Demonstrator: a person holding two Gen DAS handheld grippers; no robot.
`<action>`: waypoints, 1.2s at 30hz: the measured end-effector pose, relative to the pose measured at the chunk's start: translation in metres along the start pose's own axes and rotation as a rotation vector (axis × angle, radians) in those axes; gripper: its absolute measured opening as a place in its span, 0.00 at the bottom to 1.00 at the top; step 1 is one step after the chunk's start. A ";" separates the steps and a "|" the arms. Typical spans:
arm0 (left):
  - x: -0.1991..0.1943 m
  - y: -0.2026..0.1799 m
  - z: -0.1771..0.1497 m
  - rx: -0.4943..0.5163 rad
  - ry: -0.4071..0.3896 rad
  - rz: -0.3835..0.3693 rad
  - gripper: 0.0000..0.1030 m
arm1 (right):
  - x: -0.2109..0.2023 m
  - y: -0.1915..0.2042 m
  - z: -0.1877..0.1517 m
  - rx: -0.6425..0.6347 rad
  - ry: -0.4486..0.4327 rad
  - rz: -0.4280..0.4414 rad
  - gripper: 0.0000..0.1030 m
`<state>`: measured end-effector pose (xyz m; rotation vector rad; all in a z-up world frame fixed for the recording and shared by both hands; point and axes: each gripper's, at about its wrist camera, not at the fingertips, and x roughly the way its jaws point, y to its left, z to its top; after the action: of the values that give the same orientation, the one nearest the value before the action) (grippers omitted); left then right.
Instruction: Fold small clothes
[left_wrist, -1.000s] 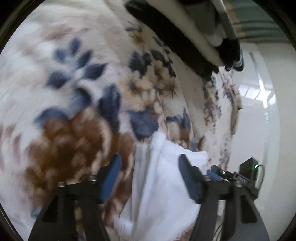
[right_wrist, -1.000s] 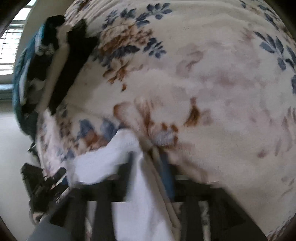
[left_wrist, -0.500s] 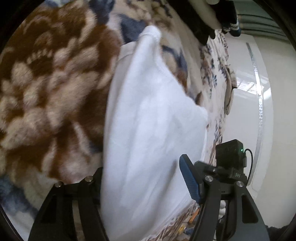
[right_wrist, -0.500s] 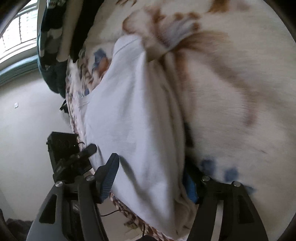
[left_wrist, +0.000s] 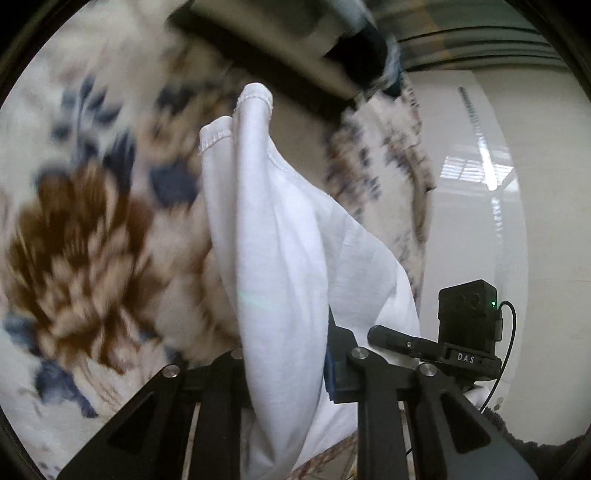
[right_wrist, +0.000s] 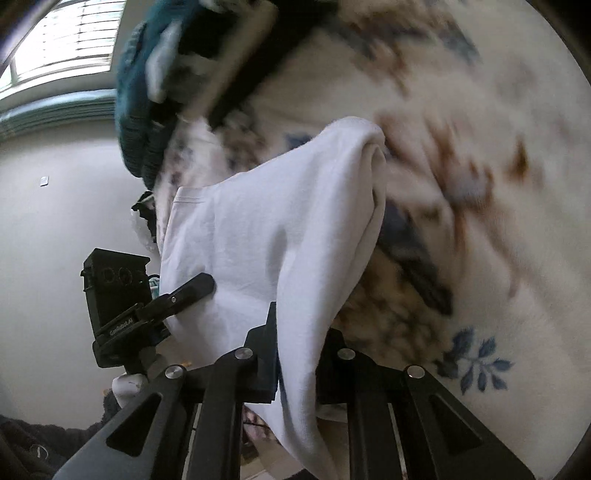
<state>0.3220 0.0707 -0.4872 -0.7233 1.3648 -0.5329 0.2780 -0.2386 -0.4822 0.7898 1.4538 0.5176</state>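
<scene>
We record one white garment (left_wrist: 280, 258), running from the bottom centre to the upper middle of both wrist views, over a blurred floral blanket (left_wrist: 85, 236). The left gripper (left_wrist: 284, 365) and right gripper (right_wrist: 295, 354) each clamp a bunched fold of it. Dark folded clothes (right_wrist: 192, 55) fill the top of the frame.

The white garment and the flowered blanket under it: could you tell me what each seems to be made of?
White garment: apparently a thin, matte cotton-type knit; it drapes in soft folds and shows a stitched hem at its top edge. Both grippers are shut on it.

Flowered blanket: probably plush fleece; its surface looks fuzzy and its brown and blue print soft-edged, though motion blur leaves this uncertain.
</scene>
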 end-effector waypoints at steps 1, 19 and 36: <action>-0.007 -0.010 0.009 0.011 -0.010 -0.001 0.16 | -0.011 0.018 0.013 -0.020 -0.013 -0.002 0.13; -0.039 -0.071 0.352 0.136 -0.214 0.105 0.22 | 0.015 0.168 0.364 -0.191 -0.176 -0.071 0.13; -0.072 -0.091 0.316 0.215 -0.421 0.532 1.00 | 0.016 0.200 0.314 -0.325 -0.348 -0.775 1.00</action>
<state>0.6291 0.1088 -0.3562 -0.2529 1.0251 -0.0888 0.6191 -0.1452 -0.3631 0.0200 1.1883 0.0089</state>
